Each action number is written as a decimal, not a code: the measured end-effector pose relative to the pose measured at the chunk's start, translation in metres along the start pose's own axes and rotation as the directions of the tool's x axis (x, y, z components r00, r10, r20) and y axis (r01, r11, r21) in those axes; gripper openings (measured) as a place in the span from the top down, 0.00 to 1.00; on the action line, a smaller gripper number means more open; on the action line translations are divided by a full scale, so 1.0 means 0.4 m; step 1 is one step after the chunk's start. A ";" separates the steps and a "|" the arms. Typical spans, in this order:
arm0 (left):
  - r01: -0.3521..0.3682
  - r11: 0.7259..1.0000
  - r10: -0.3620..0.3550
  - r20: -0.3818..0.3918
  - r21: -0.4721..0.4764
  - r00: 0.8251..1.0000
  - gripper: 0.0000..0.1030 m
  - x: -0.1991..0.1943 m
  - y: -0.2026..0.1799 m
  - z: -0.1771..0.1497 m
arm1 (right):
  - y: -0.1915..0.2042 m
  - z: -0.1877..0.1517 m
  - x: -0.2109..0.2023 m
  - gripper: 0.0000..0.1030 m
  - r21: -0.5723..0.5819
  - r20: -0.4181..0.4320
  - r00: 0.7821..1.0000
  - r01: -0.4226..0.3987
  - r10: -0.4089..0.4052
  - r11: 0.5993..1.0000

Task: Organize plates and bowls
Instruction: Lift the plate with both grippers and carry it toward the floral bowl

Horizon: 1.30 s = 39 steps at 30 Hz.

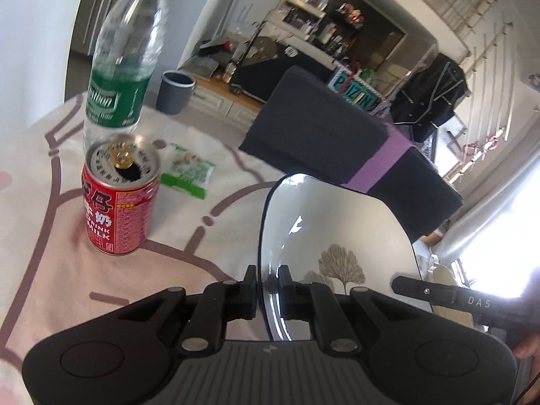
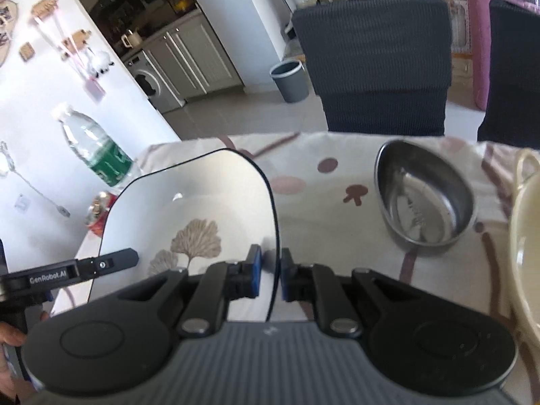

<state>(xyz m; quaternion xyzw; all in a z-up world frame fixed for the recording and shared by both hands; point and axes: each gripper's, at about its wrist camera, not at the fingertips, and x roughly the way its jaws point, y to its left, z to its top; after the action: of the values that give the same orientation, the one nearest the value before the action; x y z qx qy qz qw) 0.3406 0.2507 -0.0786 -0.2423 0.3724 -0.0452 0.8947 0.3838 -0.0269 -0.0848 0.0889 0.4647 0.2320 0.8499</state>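
A white square plate (image 1: 341, 236) with a dark rim and a brown tree print is held above the table by both grippers. My left gripper (image 1: 268, 290) is shut on the plate's left rim. My right gripper (image 2: 271, 275) is shut on the plate's (image 2: 189, 209) right rim. The right gripper's finger (image 1: 438, 292) shows at the plate's far side in the left wrist view, and the left gripper's finger (image 2: 84, 268) shows in the right wrist view. A steel bowl (image 2: 425, 199) sits on the tablecloth to the right. A cream bowl (image 2: 526, 256) with a handle stands at the right edge.
A red milk drink can (image 1: 118, 199), a clear water bottle (image 1: 125, 67) with a green label and a green snack packet (image 1: 187, 175) stand on the table's left part. Dark chairs (image 2: 374, 64) stand behind the table. A grey bin (image 2: 290, 81) is on the floor.
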 end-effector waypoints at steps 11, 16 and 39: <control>0.103 0.989 -0.103 -0.007 0.106 0.995 0.88 -0.173 -0.202 -0.122 | -0.037 -0.146 -0.327 0.89 0.043 0.089 0.996 0.018 -0.022 0.999; 0.143 0.975 -0.140 -0.032 0.169 0.990 0.88 -0.239 -0.281 -0.200 | -0.050 -0.240 -0.465 0.89 0.076 0.133 0.990 0.043 -0.053 0.996; 0.118 0.978 -0.048 -0.361 0.174 0.931 0.86 -0.174 -0.277 -0.477 | -0.174 -0.595 -0.513 0.89 0.350 -0.127 0.990 0.102 -0.061 0.931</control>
<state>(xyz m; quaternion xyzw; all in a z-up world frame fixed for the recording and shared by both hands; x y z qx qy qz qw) 0.1706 0.0952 -0.0974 -0.1581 0.5111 -0.1619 0.8292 0.1131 -0.2013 -0.0884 0.2083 0.5501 0.1134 0.8007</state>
